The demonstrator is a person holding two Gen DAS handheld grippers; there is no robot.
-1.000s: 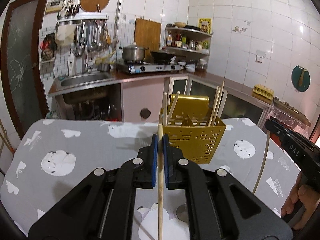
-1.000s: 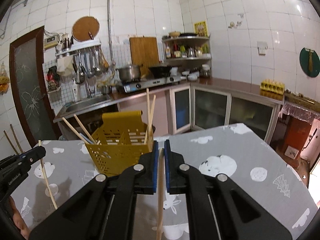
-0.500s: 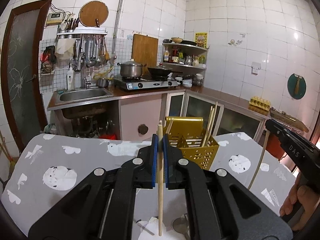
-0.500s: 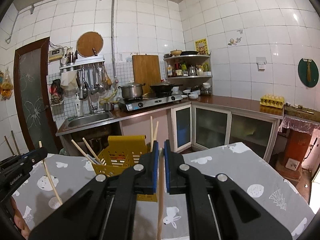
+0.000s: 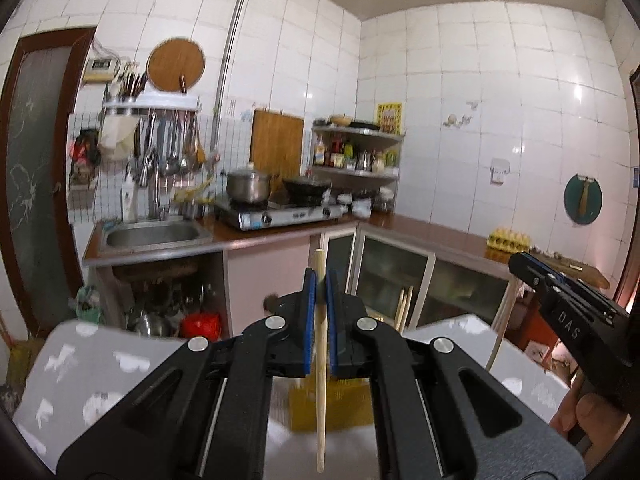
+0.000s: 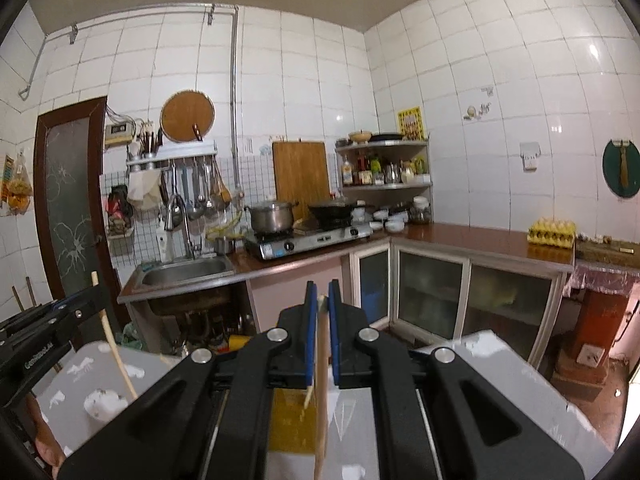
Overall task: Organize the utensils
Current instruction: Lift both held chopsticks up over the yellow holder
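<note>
Wooden chopsticks (image 5: 321, 368) wait clamped in your left gripper (image 5: 319, 280) and right gripper (image 6: 321, 294), both above the near yellow basket (image 5: 332, 408), where some already stand, yours undelivered.

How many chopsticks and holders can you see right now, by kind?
Held chopsticks: 2, left chopstick in the left gripper, right chopstick in the right gripper
Basket chopsticks showing: 2, others may be hidden
Yellow utensil basket: 1
Total: 5
</note>
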